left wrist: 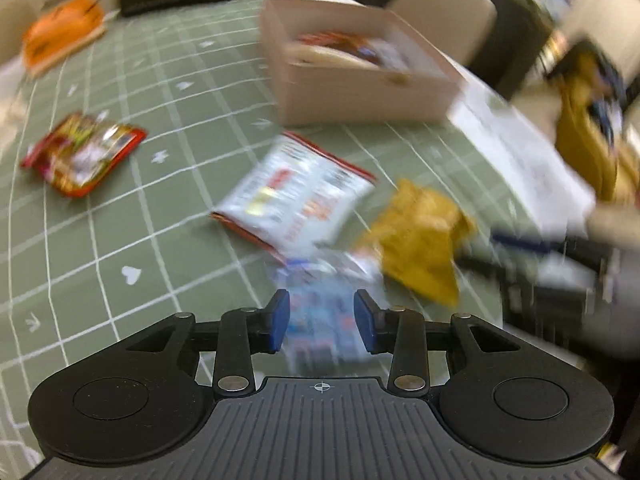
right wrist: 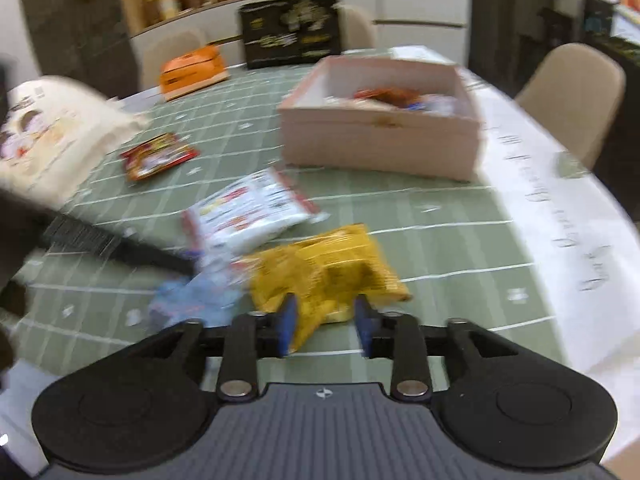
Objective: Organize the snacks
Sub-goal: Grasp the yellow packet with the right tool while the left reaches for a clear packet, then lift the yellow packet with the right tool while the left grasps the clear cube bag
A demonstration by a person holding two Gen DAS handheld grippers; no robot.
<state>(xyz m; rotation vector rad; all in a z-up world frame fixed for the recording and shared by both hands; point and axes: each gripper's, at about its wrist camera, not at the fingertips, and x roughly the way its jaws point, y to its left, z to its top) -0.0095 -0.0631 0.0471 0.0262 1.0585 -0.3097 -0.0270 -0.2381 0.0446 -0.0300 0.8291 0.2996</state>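
- Hovering low over the table [left wrist: 120, 220], the left gripper [left wrist: 322, 320] has its blue pads spread wide, a pale blue snack packet [left wrist: 324, 320] lying between and beneath them; whether they touch it cannot be told through the blur.
- The right gripper [right wrist: 327, 324] is likewise spread wide, framing the near corner of a crumpled yellow bag [right wrist: 328, 272]; contact is unclear.
- A white snack pack [left wrist: 296, 196] lies just beyond, toward the table's middle, and a red packet [left wrist: 84, 152] sits well apart toward the left edge.
- The open pink box [right wrist: 380, 148], snacks already inside, stands toward the far right edge; bare green cloth lies between it and the yellow bag.
- An orange pack [right wrist: 192, 70] and a black box [right wrist: 292, 32] sit at the far edge.
- Motion blur smears every label.
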